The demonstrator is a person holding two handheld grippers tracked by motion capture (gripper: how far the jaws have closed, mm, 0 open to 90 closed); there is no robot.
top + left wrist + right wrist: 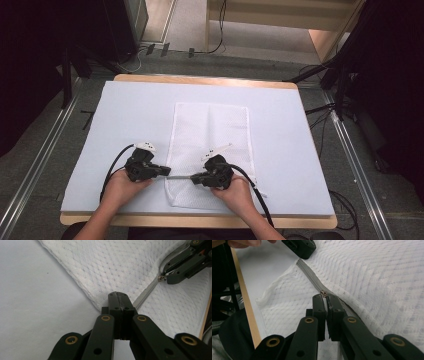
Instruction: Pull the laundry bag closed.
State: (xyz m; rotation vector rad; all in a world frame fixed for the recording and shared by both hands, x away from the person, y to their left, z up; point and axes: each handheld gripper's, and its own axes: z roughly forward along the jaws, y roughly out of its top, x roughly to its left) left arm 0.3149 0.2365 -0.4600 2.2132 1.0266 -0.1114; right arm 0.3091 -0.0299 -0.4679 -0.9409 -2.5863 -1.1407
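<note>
Both pairs of jaws were clenched. On my left gripper (119, 295) they pinched the near left corner of a white mesh bag (210, 145), right at the end of its grey zipper (147, 291). On my right gripper (325, 298) they were pressed together on the small metal zipper pull (323, 293), with a sliver of pale tab between them.

From above, the bag lay flat in the middle of a pale blue mat (125, 125) covering the wooden bench (200, 221), its long sides running from 12 o'clock to 6 o'clock. The zipper crossed the bag near its 6 o'clock end. My left gripper (145, 167) sat at about 7 o'clock from the bag's centre, just off its left edge, and my right gripper (214, 175) at about 6 o'clock, on top of the mesh. They faced each other, close but apart, with a short grey stretch of zipper between them. My hands (120, 187) came in from the 6 o'clock edge, each wrapped around its gripper, black cables (114, 165) looping back toward me.

In the right gripper view the mesh bunched up slightly beside the zipper, near the bench's wooden edge.
</note>
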